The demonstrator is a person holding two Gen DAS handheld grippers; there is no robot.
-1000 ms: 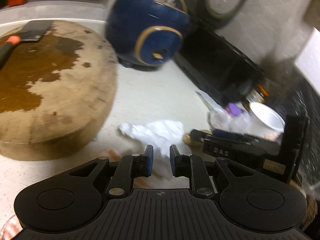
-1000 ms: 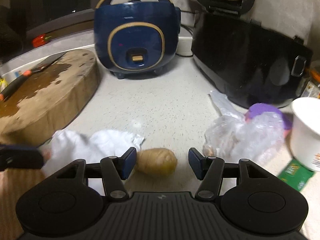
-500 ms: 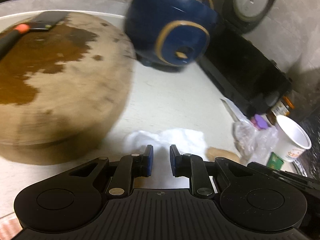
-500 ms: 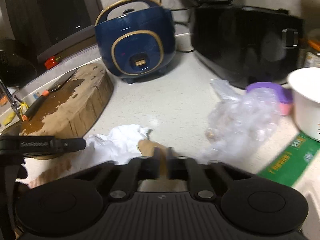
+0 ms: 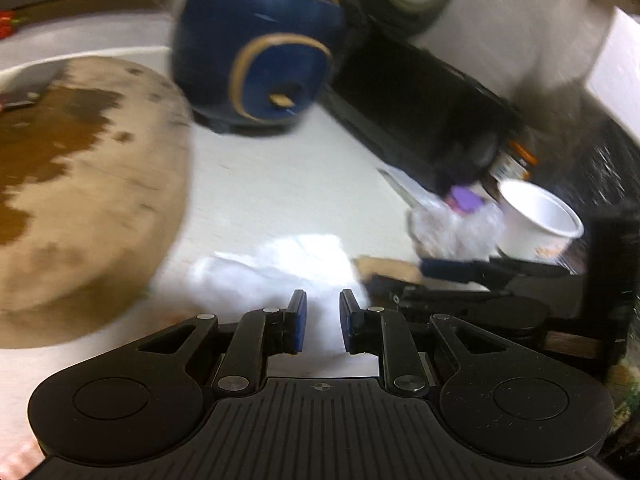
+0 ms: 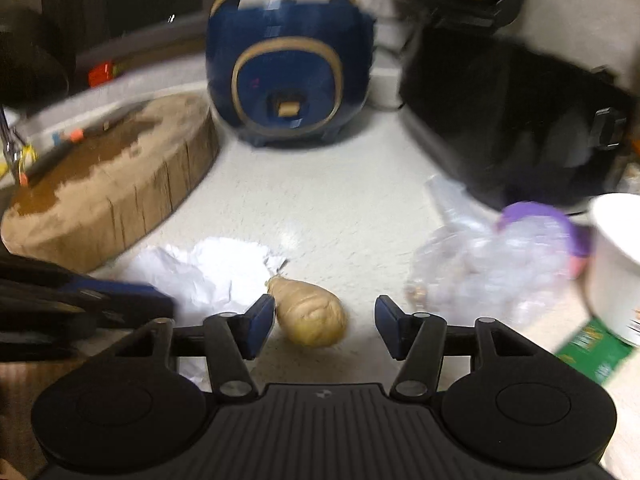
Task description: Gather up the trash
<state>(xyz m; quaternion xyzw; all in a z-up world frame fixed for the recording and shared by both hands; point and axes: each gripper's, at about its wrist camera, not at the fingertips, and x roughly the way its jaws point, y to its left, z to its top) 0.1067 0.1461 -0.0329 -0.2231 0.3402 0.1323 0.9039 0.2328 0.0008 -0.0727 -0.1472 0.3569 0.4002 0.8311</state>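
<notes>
The left gripper [image 5: 322, 320] hovers low over a crumpled white tissue [image 5: 280, 268] on the pale tabletop [image 5: 280, 184], its fingers a narrow gap apart, pinching nothing. Closing now could merely push the tissue flat. A round wooden chopping block [image 5: 80, 184] crowds the left side. The right gripper [image 6: 325, 322] has its fingers opening around a ginger root [image 6: 310, 316], apart from it. Right of them, a clear plastic bag [image 6: 492, 276] and white cup [image 6: 616, 264] leave little room; the tabletop ahead lies open.

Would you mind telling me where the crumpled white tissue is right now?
In the right wrist view the crumpled white tissue lies on the counter at lower left, between the round chopping board and the tan lump.
</notes>
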